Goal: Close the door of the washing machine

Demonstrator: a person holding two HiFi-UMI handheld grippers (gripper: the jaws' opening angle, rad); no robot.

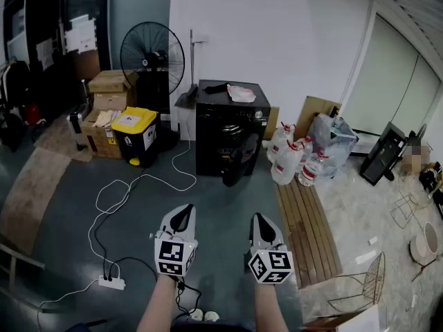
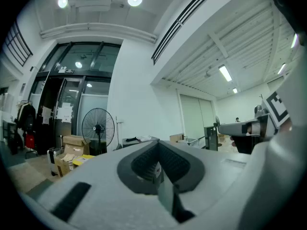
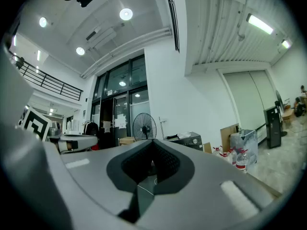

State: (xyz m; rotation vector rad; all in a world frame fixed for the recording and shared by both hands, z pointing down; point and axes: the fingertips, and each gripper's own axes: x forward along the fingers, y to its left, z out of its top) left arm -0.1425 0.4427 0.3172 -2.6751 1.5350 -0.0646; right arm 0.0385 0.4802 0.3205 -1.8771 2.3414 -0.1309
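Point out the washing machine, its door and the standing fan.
washing machine [image 1: 208, 144], head view, on its black front panel left of the door.
door [image 1: 239, 161], head view, on the middle of the swung-out door.
standing fan [image 1: 153, 58], head view, on the hub of its round cage.

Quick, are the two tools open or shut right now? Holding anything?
Left tool: closed, holding nothing.
Right tool: closed, holding nothing.
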